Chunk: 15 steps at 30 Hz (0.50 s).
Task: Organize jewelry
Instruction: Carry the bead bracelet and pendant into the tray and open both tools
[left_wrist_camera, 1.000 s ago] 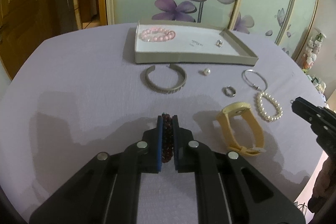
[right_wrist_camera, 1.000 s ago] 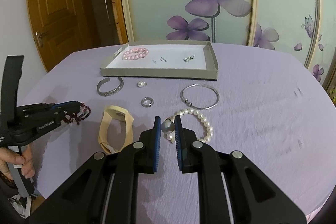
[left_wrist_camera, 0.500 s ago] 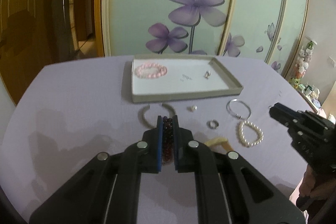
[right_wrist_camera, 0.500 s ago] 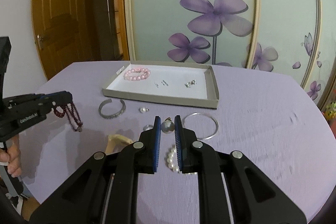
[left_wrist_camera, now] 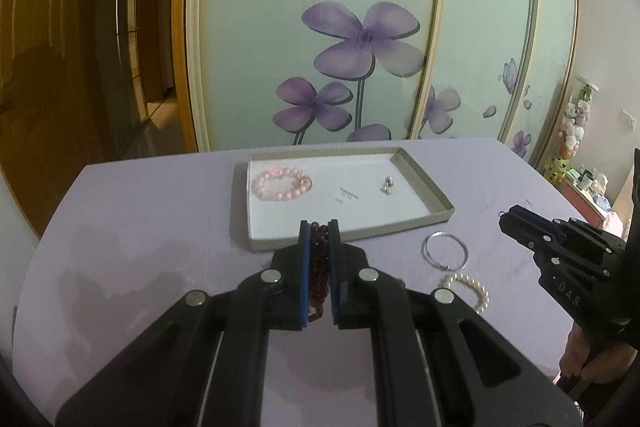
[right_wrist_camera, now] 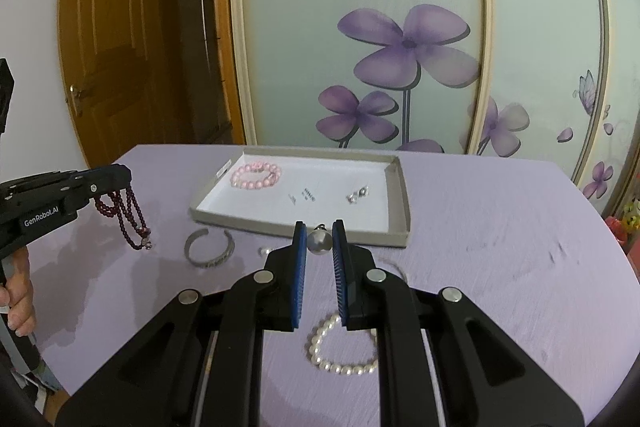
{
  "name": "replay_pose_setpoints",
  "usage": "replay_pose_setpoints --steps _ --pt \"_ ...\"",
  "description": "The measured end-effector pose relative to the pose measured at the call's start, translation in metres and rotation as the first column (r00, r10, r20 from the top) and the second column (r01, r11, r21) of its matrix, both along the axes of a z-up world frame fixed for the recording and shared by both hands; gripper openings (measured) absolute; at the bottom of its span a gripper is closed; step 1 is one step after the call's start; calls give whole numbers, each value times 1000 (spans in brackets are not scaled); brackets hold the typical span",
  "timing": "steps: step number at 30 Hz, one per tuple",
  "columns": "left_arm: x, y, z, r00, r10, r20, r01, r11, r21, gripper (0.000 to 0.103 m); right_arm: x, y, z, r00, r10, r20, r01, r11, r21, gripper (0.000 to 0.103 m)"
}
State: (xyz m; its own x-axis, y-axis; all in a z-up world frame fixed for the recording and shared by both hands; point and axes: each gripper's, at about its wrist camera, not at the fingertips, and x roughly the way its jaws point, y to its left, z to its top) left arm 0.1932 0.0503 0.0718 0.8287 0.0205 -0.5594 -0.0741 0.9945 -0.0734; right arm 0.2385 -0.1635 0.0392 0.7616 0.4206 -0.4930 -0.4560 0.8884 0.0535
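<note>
My left gripper [left_wrist_camera: 319, 225] is shut on a dark red bead bracelet [left_wrist_camera: 319, 267] and holds it in the air above the lilac table. In the right wrist view that bracelet [right_wrist_camera: 128, 219] dangles in loops from the left gripper [right_wrist_camera: 122, 179]. My right gripper [right_wrist_camera: 319, 227] is shut on a small grey round pendant [right_wrist_camera: 319, 242], also off the table. A grey tray [left_wrist_camera: 434, 197] with a white floor lies just beyond both grippers. It holds a pink bead bracelet [left_wrist_camera: 280, 183] and small silver earrings [left_wrist_camera: 387, 184].
Loose on the cloth in front of the tray [right_wrist_camera: 402, 203] lie a silver cuff [right_wrist_camera: 209, 249], a small pearl [right_wrist_camera: 264, 251], a thin silver hoop [left_wrist_camera: 445, 250] and a white pearl bracelet [right_wrist_camera: 340, 351]. Glass sliding doors with purple flowers stand behind the table.
Both grippers have risen from the table with their pieces still held. The red bracelet now hangs free in the air, and the yellow strap has dropped out of view.
</note>
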Motion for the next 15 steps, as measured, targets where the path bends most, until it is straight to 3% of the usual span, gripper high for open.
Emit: replay_pose_setpoints --steps 15 --pt "61 6 33 999 -22 36 22 1000 -1 8 54 13 27 999 -14 34 14 1000 4 14"
